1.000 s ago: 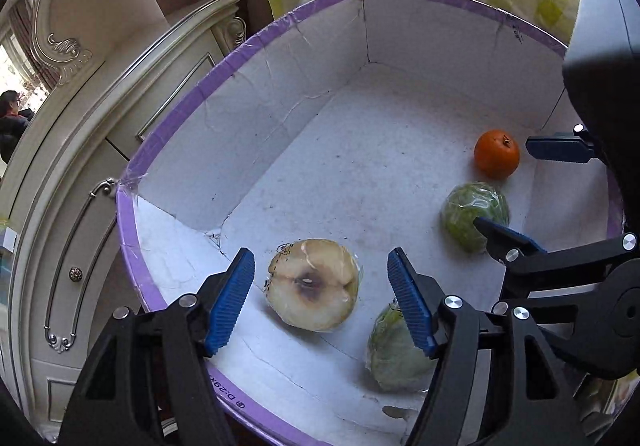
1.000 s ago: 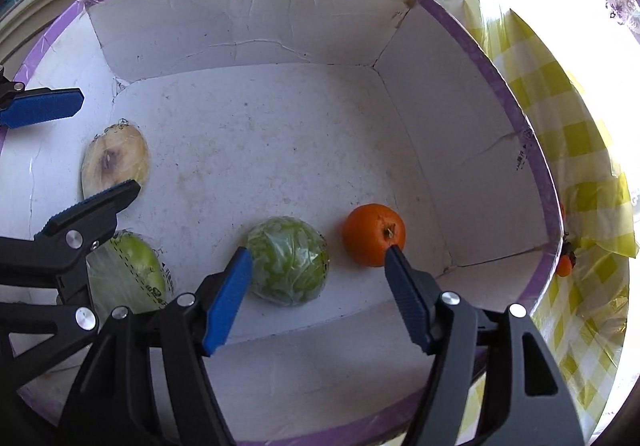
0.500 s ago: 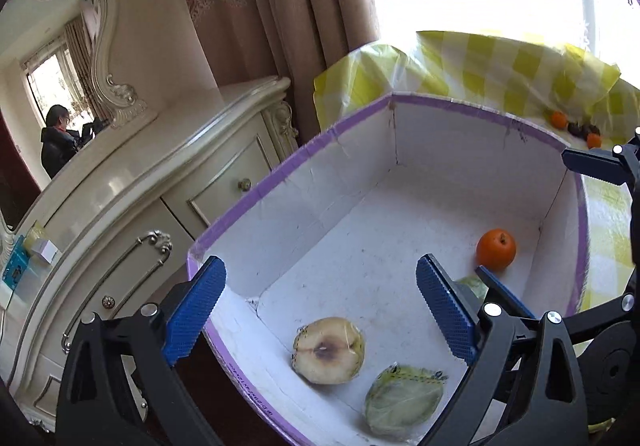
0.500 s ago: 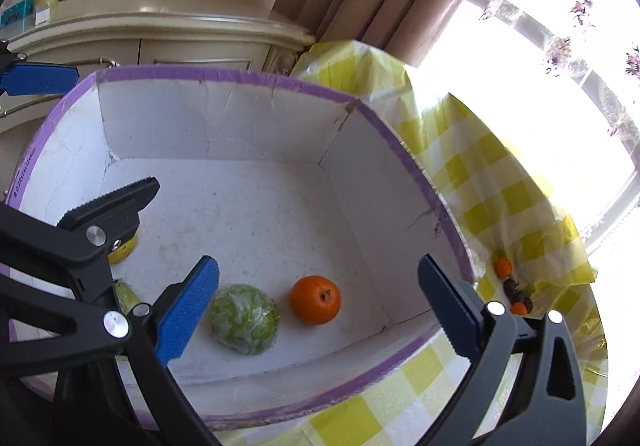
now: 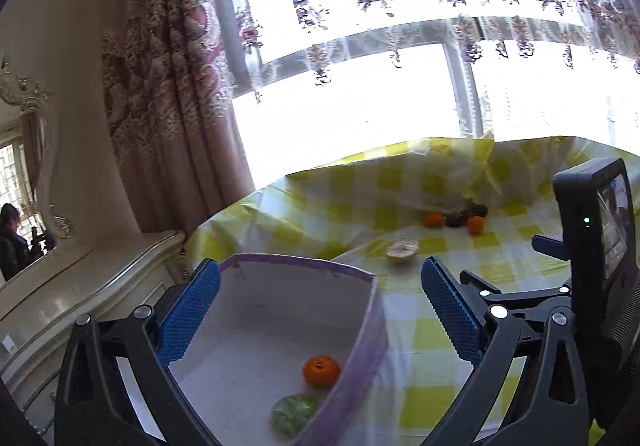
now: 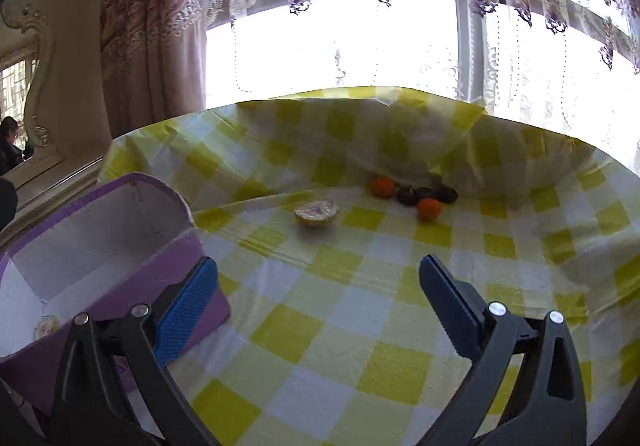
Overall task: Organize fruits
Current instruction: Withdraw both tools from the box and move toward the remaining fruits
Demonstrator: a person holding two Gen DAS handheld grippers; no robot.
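Observation:
A white box with a purple rim (image 5: 372, 310) holds an orange (image 5: 321, 371) and a wrapped green fruit (image 5: 294, 414). My left gripper (image 5: 320, 314) is open and empty above the box. My right gripper (image 6: 320, 306) is open and empty above the yellow checked tablecloth (image 6: 360, 326), right of the box (image 6: 120, 246). Far on the cloth lie a wrapped halved fruit (image 6: 316, 212), two oranges (image 6: 429, 209) and dark fruits (image 6: 408, 195). They also show in the left wrist view, the halved fruit (image 5: 402, 248) nearest.
A cream dresser (image 5: 80, 286) stands left of the box, with a mirror (image 5: 24, 206) above it. A patterned curtain (image 5: 168, 86) and a bright window lie behind the table. The right gripper's body (image 5: 596, 246) shows at the right edge.
Both grippers have lifted up and back out of the box and tilted toward the window. The far fruits on the cloth have come into view.

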